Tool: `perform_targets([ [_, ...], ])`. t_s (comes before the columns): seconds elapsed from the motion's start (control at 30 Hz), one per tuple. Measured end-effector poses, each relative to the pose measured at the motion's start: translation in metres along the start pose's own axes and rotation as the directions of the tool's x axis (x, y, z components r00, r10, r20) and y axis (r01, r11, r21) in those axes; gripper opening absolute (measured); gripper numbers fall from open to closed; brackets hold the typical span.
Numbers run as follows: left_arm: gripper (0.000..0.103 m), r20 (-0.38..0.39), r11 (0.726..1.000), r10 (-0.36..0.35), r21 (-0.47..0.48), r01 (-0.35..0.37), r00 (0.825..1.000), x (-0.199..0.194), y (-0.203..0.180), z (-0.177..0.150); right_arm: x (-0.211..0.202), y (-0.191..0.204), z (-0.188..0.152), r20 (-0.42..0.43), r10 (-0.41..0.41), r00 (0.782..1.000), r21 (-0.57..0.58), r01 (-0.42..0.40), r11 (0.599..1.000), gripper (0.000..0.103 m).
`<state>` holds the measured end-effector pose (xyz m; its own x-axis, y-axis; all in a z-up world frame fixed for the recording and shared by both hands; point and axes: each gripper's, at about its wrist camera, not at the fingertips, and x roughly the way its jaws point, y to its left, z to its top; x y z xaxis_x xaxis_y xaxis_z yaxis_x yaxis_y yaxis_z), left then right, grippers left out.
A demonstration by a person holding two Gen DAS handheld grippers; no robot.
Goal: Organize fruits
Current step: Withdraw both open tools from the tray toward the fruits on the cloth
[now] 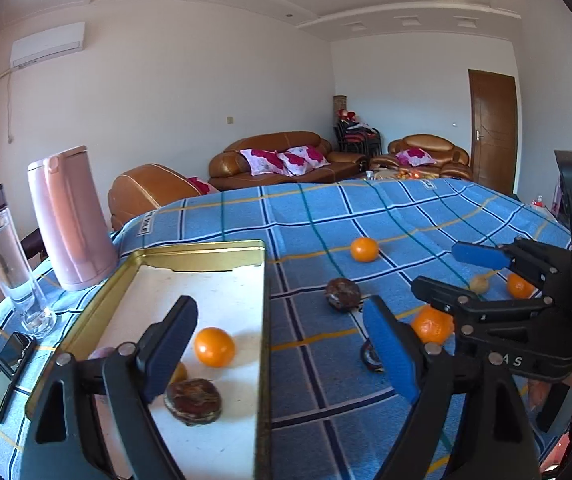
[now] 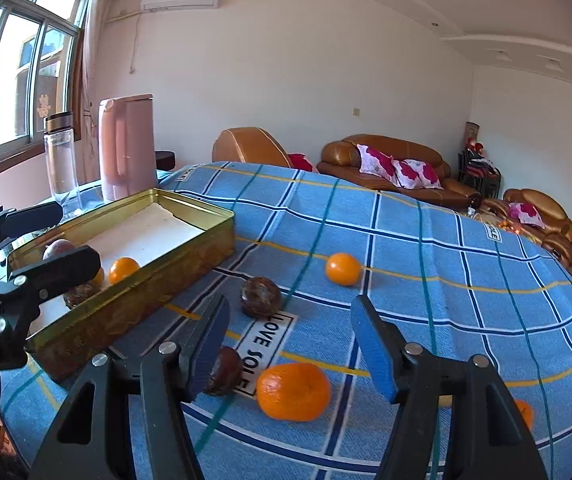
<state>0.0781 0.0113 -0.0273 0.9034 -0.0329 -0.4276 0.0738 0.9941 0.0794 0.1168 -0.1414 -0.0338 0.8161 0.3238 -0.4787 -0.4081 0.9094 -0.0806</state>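
Observation:
A gold tin tray (image 1: 206, 254) on the blue checked cloth holds an orange (image 1: 214, 347), a dark wrinkled fruit (image 1: 192, 400) and a purple fruit (image 2: 58, 248). My left gripper (image 1: 282, 356) stands open over the tray's right wall, gripping nothing. Loose on the cloth lie a far orange (image 2: 342, 269), two dark fruits (image 2: 261, 297) (image 2: 224, 372) and a near orange (image 2: 293, 392). My right gripper (image 2: 291, 352) is open just above that near orange, its pads clear of it. Another orange (image 1: 519, 286) and a small yellowish fruit (image 1: 479, 284) lie behind the right gripper.
A pink kettle (image 1: 68, 220), a clear bottle (image 1: 6, 256) and a phone (image 1: 6, 376) stand left of the tray near the table's edge. Brown sofas (image 1: 286, 160) lie beyond the far edge. The cloth's far half (image 2: 465, 248) is bare.

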Motion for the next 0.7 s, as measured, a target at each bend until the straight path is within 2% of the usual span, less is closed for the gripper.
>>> perform_targets([
  [0.2, 0.087, -0.060, 1.000, -0.015, 0.016, 0.016, 0.998, 0.022, -0.020, -0.005, 0.012, -0.017, -0.008, -0.095, 0.046, 0.994, 0.040, -0.043, 0.998, 0.064],
  [0.37, 0.093, -0.072, 1.000, -0.006, 0.011, 0.007, 0.997, 0.025, -0.020, -0.007, 0.028, -0.023, -0.015, -0.188, 0.115, 0.975, 0.090, -0.100, 0.991, 0.064],
  [0.47, 0.094, -0.077, 1.000, -0.005, 0.019, 0.007, 0.997, 0.026, -0.020, -0.007, 0.039, -0.027, -0.020, -0.247, 0.166, 0.955, 0.124, -0.139, 0.983, 0.064],
  [0.5, 0.094, -0.078, 1.000, -0.007, 0.021, 0.009, 0.997, 0.026, -0.021, -0.007, 0.041, -0.027, -0.020, -0.258, 0.173, 0.950, 0.131, -0.143, 0.981, 0.063],
  [0.6, 0.094, -0.096, 0.999, -0.019, 0.041, 0.023, 0.995, 0.030, -0.025, -0.007, 0.046, -0.026, -0.023, -0.292, 0.184, 0.939, 0.138, -0.149, 0.979, 0.049],
  [0.7, 0.094, -0.111, 0.997, -0.029, 0.063, 0.036, 0.993, 0.033, -0.030, -0.007, 0.048, -0.025, -0.025, -0.302, 0.185, 0.935, 0.133, -0.150, 0.980, 0.049],
])
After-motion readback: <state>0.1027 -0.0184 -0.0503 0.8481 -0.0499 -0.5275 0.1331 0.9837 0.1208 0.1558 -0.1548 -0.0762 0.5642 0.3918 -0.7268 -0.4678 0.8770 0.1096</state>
